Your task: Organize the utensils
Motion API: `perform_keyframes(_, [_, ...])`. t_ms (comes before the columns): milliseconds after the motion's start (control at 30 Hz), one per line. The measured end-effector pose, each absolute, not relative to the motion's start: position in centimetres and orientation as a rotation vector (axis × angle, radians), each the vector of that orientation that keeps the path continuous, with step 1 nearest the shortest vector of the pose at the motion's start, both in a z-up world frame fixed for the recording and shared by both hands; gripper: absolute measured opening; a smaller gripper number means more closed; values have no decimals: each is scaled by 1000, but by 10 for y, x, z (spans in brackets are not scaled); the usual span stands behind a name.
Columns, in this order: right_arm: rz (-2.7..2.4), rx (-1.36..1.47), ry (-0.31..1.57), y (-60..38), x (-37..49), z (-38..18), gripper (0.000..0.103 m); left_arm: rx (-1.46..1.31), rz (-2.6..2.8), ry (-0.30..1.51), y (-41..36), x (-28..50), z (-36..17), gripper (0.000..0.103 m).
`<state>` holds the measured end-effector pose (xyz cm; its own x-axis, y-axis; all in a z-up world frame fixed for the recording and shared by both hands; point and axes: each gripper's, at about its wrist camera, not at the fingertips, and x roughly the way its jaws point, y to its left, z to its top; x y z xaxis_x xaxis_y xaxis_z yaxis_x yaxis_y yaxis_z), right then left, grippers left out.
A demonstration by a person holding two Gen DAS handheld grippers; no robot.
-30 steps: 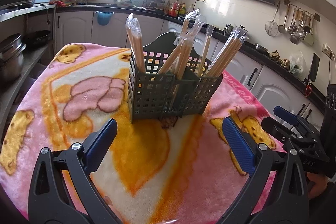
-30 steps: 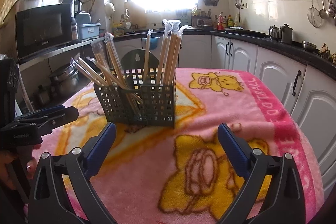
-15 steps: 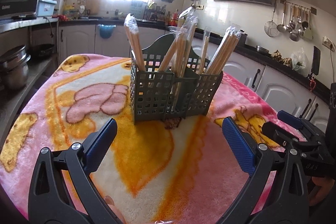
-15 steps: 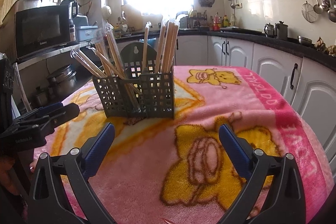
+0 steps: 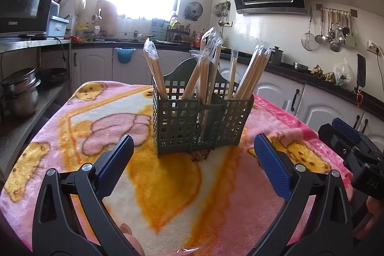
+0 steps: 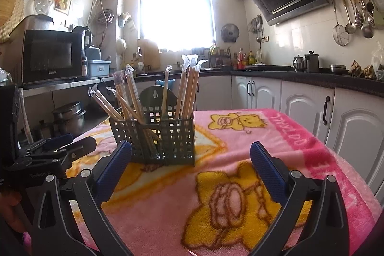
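Left gripper (image 5: 193,155) and right gripper (image 6: 190,160), both released and empty over the pink bear-print blanket (image 5: 72,116); grey-green perforated plastic utensil caddy (image 5: 201,119) at 12 o'clock, upright, holding every cellophane-wrapped wooden chopstick pair (image 5: 252,71); advice: withdraw low, avoiding leaning tips.

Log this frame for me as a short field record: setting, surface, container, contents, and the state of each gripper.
setting: home kitchen
surface: table under a pink cartoon blanket
container: dark green grid basket, upright on the blanket, split into compartments
contents: wrapped chopsticks, standing and leaning in several compartments
left gripper: open, empty, short of the basket
right gripper: open, empty, short of the basket
loose utensils on blanket: none seen
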<state>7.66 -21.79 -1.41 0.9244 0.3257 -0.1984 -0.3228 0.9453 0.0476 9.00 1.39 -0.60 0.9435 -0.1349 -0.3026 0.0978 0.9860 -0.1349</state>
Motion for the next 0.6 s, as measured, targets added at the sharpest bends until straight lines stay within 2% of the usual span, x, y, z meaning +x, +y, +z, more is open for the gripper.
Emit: perform_keyframes(600, [331, 24, 214, -216, 76, -15, 96, -124, -117, 317, 16, 91, -8, 92])
